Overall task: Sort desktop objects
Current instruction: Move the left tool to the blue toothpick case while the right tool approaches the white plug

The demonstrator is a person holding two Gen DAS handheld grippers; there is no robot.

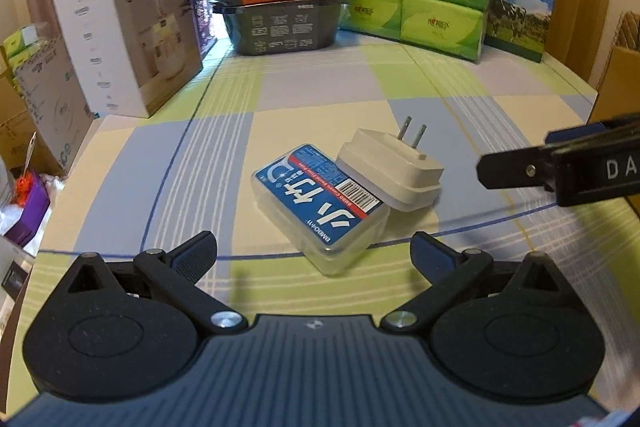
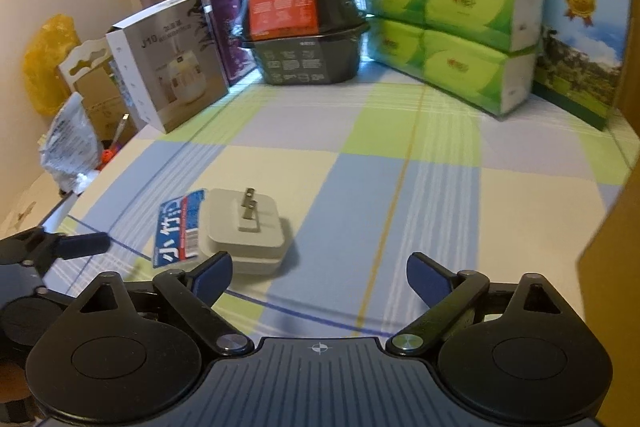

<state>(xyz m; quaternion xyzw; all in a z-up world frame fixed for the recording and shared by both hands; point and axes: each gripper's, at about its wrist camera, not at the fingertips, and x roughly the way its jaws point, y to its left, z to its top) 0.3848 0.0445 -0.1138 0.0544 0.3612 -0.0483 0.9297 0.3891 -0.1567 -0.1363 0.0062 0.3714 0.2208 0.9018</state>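
2 hand-held grippers hover over a checked tablecloth (image 1: 320, 83), both spread wide and empty. Between the left gripper (image 1: 314, 255) and right gripper (image 2: 320, 277), a white plug adapter (image 1: 390, 169) leans on a clear box with a blue label (image 1: 320, 203).

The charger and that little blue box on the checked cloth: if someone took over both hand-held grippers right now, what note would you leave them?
Left hand-held gripper: open, empty, just short of the clear box with the blue label.
Right hand-held gripper: open, empty, near the white plug adapter.
The adapter lies prongs up, leaning on the box's edge, mid-tablecloth.
Done: nothing picked up.
Left: probably lift the adapter off first, then the box, and sort each.
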